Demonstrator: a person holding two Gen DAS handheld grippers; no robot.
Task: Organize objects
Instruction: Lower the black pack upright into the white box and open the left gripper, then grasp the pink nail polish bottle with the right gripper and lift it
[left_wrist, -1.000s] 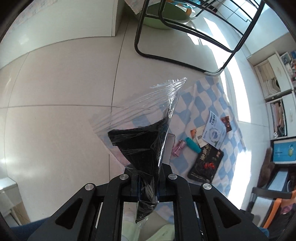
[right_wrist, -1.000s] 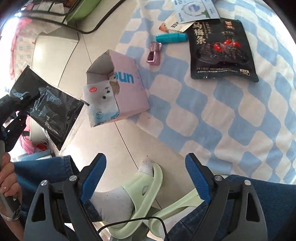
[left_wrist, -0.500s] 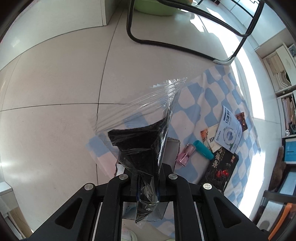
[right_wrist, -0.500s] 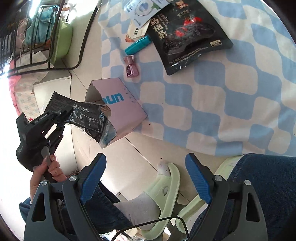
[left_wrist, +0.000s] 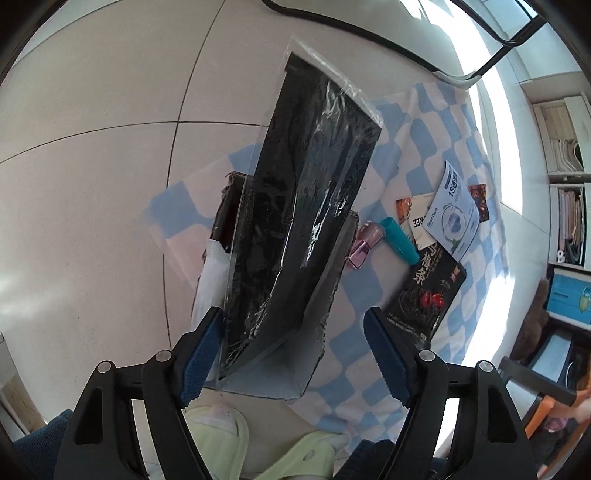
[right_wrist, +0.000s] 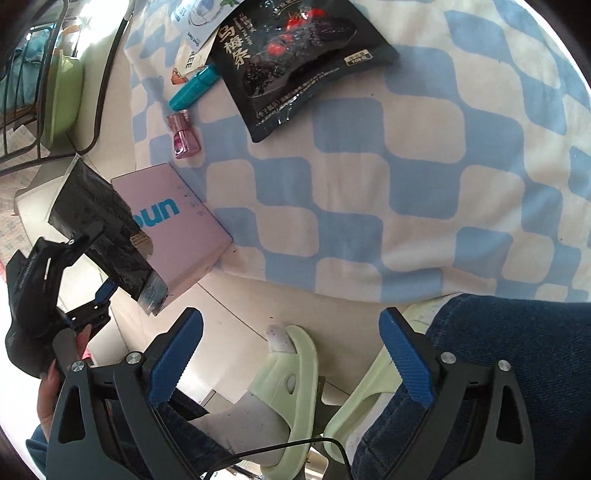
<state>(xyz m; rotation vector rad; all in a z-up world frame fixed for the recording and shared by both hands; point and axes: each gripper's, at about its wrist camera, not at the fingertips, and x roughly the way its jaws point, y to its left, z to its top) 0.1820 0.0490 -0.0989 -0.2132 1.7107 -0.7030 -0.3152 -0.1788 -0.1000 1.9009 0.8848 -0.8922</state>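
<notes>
The left gripper (left_wrist: 293, 350) has its fingers (left_wrist: 202, 350) spread apart and released. Between and ahead of them, a black item sealed in a clear plastic sleeve (left_wrist: 306, 206) stands tilted inside the open end of a pink cardboard box (right_wrist: 184, 225). The sleeve lies just beside the left finger; whether it touches cannot be told. In the right wrist view the sleeve (right_wrist: 99, 221) protrudes from the box mouth.

The right gripper (right_wrist: 291, 354) also has its fingers (right_wrist: 177, 354) spread and grips nothing. Below them are pale green slippers (right_wrist: 291, 365) and blue denim legs (right_wrist: 517, 362).

The box rests at the edge of a blue-and-white checked cloth (right_wrist: 406, 184) spread on a pale tiled floor (left_wrist: 92, 184). Farther ahead on the cloth lie a small pink bottle (right_wrist: 183, 136), a teal tube (right_wrist: 194, 86), a black snack pouch with red fruit print (right_wrist: 295, 55) and printed leaflets (left_wrist: 450, 218). A black metal frame (left_wrist: 369, 33) stands beyond the cloth. White bookshelves (left_wrist: 565, 147) line the wall to the right of the left fingers.
</notes>
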